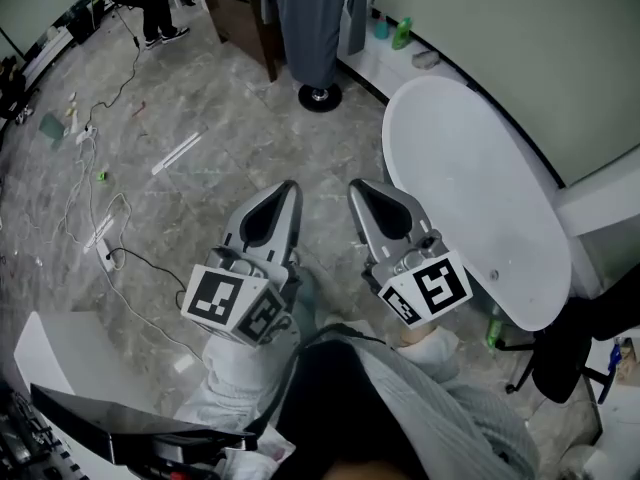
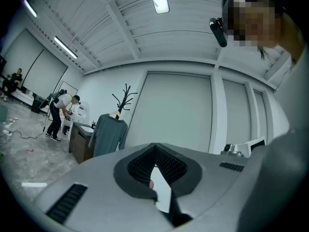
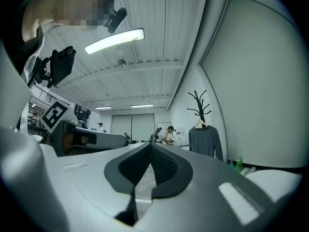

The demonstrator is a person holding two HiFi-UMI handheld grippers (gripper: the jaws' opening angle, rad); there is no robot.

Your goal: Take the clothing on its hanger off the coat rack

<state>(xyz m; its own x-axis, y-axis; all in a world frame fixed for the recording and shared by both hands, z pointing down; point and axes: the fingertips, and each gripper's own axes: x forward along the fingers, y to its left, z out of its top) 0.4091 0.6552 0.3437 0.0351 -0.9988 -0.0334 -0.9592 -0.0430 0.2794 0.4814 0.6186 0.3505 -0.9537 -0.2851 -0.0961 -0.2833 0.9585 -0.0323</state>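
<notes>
A grey long-sleeved shirt (image 1: 312, 18) hangs on a hanger from a black branch-topped coat rack, whose round base (image 1: 320, 96) stands on the marble floor far ahead. The left gripper view shows the shirt (image 2: 109, 135) under the rack's top (image 2: 125, 94); in the right gripper view the shirt (image 3: 205, 141) hangs below the rack (image 3: 199, 105). My left gripper (image 1: 288, 190) and right gripper (image 1: 358, 188) are held side by side close to my body, well short of the rack. Both are shut with nothing between the jaws, as their own views show (image 2: 155, 146) (image 3: 150, 145).
A white oval table (image 1: 470, 188) stands just right of my right gripper. A brown cabinet (image 1: 240, 13) sits left of the rack, with a person (image 1: 150, 3) bent over beyond it. Cables (image 1: 100, 198) trail across the floor at left. A green bottle (image 1: 402, 33) stands by the wall.
</notes>
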